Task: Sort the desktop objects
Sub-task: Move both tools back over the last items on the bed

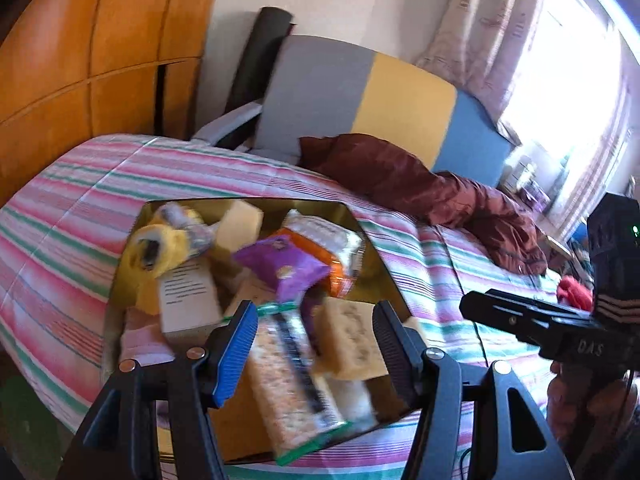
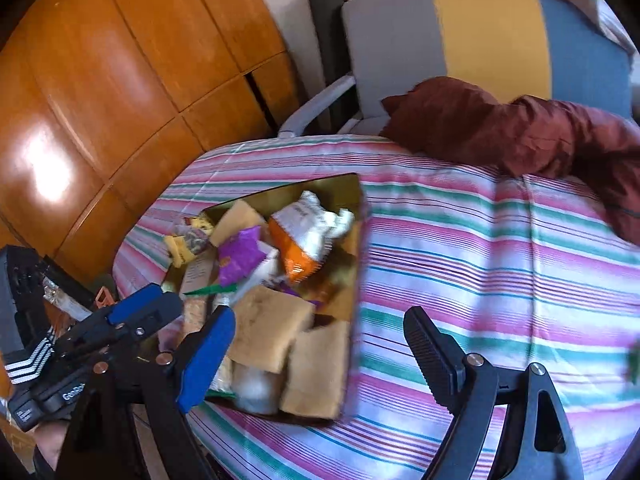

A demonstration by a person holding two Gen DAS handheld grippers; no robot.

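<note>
A gold tray [image 1: 362, 228] [image 2: 357, 280] sits on the striped bed, piled with snacks. In it are a purple packet [image 1: 280, 268] [image 2: 240, 256], an orange and white bag [image 1: 320, 240] [image 2: 304, 236], beige blocks [image 1: 352, 340] [image 2: 268, 328], a yellow soft thing [image 1: 160, 248] and a green-edged cracker packet [image 1: 288, 376]. My left gripper [image 1: 316, 320] [image 2: 160, 304] hovers over the tray's near end. Its jaws stand apart with the cracker packet seen between them, and the pads do not press on it. My right gripper [image 2: 320, 320] [image 1: 480, 306] is wide open and holds nothing, at the tray's right side.
A maroon jacket [image 2: 540, 132] lies across the far side of the bed [image 2: 480, 280]. Behind it stands a chair [image 1: 360, 92] with a grey, yellow and blue back, and a wooden wardrobe [image 2: 120, 80] to the left. Something small and green [image 2: 634, 364] lies on the cover at the right edge.
</note>
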